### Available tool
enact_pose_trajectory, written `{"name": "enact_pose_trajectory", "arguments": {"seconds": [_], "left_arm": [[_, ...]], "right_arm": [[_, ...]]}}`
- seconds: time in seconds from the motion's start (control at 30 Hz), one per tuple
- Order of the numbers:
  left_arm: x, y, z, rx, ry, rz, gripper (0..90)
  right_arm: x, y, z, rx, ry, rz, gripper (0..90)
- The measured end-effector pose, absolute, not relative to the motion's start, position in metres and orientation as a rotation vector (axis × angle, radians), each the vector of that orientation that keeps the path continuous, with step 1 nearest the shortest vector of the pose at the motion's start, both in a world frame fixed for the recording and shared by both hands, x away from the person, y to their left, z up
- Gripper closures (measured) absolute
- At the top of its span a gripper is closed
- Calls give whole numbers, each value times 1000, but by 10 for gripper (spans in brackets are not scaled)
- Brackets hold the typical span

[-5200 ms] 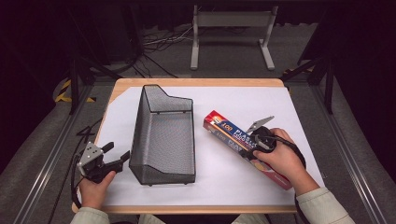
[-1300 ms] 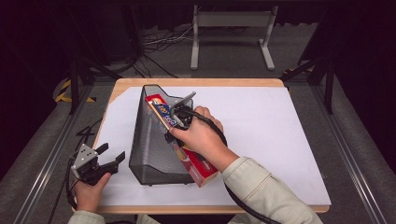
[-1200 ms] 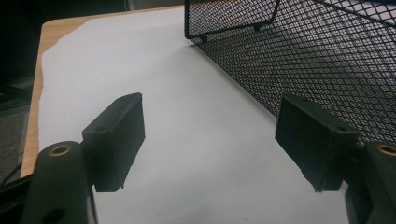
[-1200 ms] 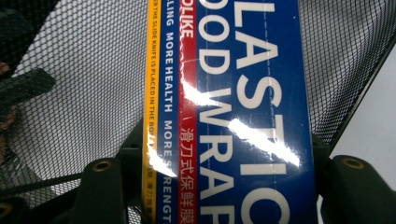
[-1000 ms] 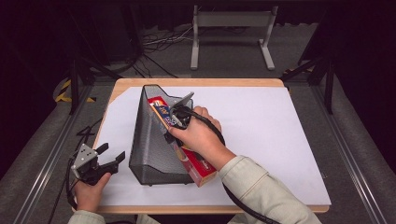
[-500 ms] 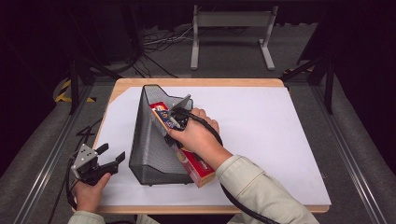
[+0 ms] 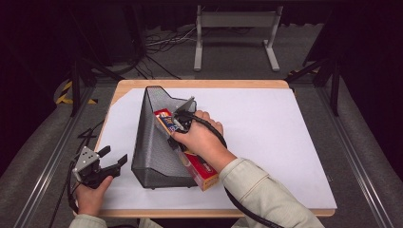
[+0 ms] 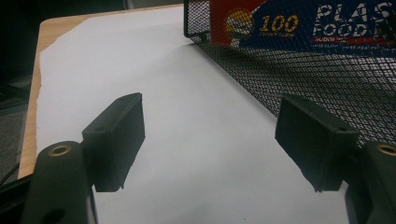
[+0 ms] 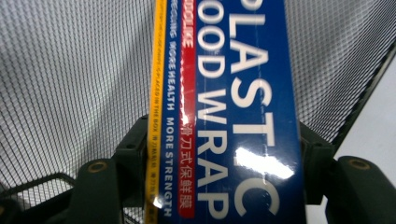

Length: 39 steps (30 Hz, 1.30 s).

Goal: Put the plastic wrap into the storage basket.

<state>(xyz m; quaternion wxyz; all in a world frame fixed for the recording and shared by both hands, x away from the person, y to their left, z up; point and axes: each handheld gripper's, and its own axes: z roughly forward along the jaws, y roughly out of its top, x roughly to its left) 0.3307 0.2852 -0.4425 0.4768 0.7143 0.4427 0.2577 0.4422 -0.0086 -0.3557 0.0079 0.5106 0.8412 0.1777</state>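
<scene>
Plastic wrap box going into the mesh file holder

In the high view, the right gripper (image 7: 183,121) is grasping the long red-and-blue plastic wrap box (image 7: 202,171) lying slanted in the black wire-mesh file holder (image 7: 152,156), near end sticking out. In the left gripper view, the left gripper (image 8: 210,140) is hovering released over the white sheet (image 8: 187,116). In the right gripper view, the jaws, just easing wider, are flanking the box.

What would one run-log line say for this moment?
right gripper: jaws just opening around plastic wrap box | box: in mesh holder | left gripper: open, idle
</scene>
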Motion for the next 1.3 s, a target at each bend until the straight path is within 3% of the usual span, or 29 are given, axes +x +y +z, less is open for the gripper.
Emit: {"name": "enact_pose_trajectory", "arguments": {"seconds": [0.07,0.27,0.4,0.6,0.7,0.87,1.0,1.3], "left_arm": [[331,285,-442,1745,1080,629,247],[332,285,-442,1742,1083,628,247],[332,284,-442,1740,1078,622,247],[332,284,-442,1732,1087,622,246],[333,282,-442,1740,1082,622,246],[333,281,-443,1743,1082,617,246],[333,281,-443,1743,1090,613,246],[333,278,-445,1747,1091,605,244]], "right_arm": [[441,-10,-353,1583,2636,604,309],[436,-25,-338,1531,2590,800,284],[424,-54,-316,1334,2480,1118,250],[407,-98,-301,1113,2385,1319,234],[396,-141,-300,1015,2328,1377,220],[385,-203,-316,993,2258,1354,195],[379,-267,-353,1050,2216,1284,192],[375,-321,-412,1182,2126,1246,177]]}}
